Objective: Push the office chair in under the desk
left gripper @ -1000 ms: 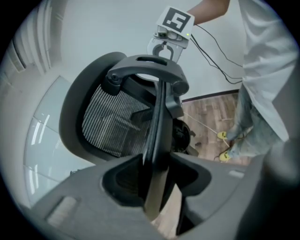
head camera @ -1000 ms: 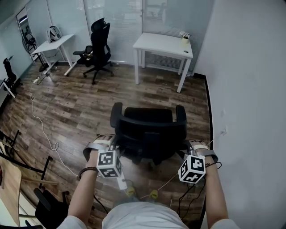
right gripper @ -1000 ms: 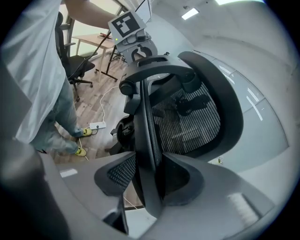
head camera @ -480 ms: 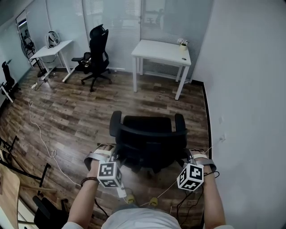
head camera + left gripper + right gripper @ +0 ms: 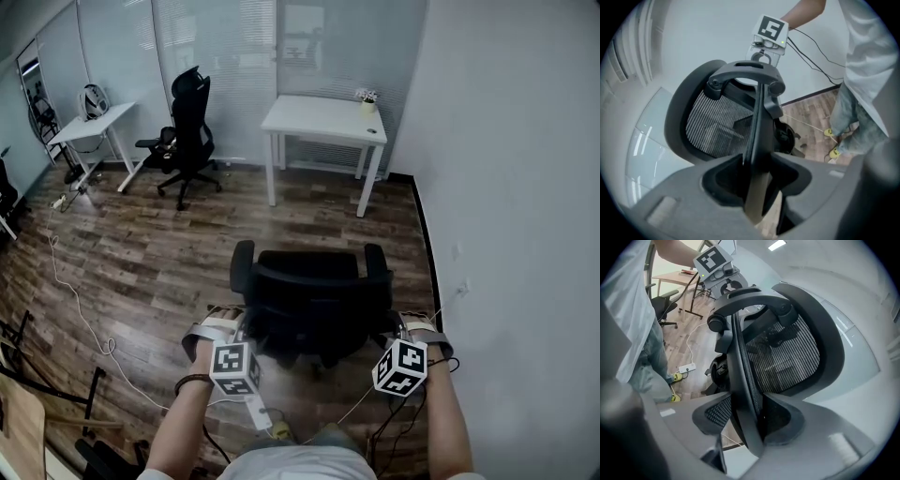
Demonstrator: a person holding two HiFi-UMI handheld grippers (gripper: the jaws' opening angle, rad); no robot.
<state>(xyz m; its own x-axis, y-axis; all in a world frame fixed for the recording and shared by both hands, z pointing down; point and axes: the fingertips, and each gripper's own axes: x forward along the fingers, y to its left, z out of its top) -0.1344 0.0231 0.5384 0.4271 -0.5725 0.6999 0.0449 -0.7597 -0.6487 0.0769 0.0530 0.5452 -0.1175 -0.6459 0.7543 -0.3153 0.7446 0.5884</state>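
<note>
- We're mid-push here: the office chair (image 5: 314,298) sits in the lower middle of the head view, backrest towards the person, seat facing the desk (image 5: 323,117) up at the top centre.
- Chair and desk are well apart, with a bare stretch of wooden floor (image 5: 309,211) between them, so by my reckoning the job is barely begun.
- The left gripper (image 5: 240,324) is at the lower-left corner of the backrest. In its own view the backrest rim (image 5: 757,136) runs straight down between the jaws, which are clamped on it part-way open.
- The right gripper (image 5: 395,327) is at the lower-right corner. Its jaws have just been opening, and they now stand wide, with the rim between them but loosely, slack showing on one side.
- Next call, as I see it: get the right-hand jaws biting on the rim again, or simply press against it, then drive both sides forward evenly.
- The desk lies slightly right of the chair's line, so the push wants a gentle steer that way, seat aimed between the desk legs.
- Watch the castors: uneven pressure could swing the chair off course.
</note>
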